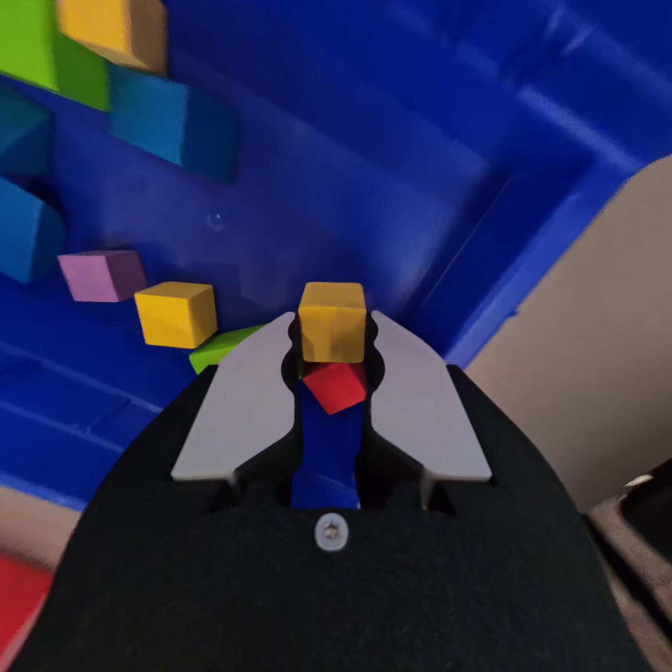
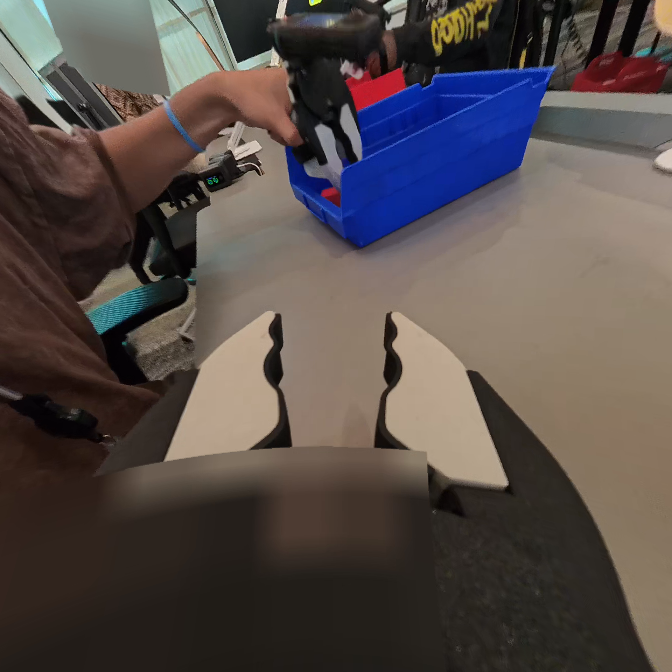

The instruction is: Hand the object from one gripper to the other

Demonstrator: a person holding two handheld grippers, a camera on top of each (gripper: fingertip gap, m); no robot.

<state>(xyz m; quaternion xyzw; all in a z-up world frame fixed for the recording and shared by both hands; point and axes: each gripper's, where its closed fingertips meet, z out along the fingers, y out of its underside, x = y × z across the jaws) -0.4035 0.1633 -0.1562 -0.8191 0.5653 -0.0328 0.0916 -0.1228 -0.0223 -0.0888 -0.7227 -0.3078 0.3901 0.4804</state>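
gripping a yellow cube [image 1: 331, 322] between its two fingertips, the left gripper [image 1: 332, 327] is positioned inside the blue bin [image 1: 363, 163], pointing down toward the bin floor. both fingertips press against opposite sides of the cube. a red cube [image 1: 336, 385] lies on the bin floor directly beneath the held cube, seen through the gap between the fingers. to the left of the gripper on the bin floor: a second yellow cube [image 1: 176, 314], a purple cube [image 1: 102, 274], a green block [image 1: 225, 347] partly hidden behind the left finger, and further off, blurred teal blocks [image 1: 171, 123], a green block and a tan-yellow block at the upper left corner.

in the right wrist view, the right gripper [image 2: 332, 327] hovers above the grey table [image 2: 509, 309] with its fingers spread apart and nothing between them. it is well apart from the blue bin [image 2: 418, 174], which stands on the table further ahead. the left gripper [image 2: 327, 152] reaches into the near end of the bin, held by a person's hand [image 2: 251, 105] wearing a blue wristband [image 2: 182, 127]. a red block [image 2: 331, 196] shows at the bin's near end.
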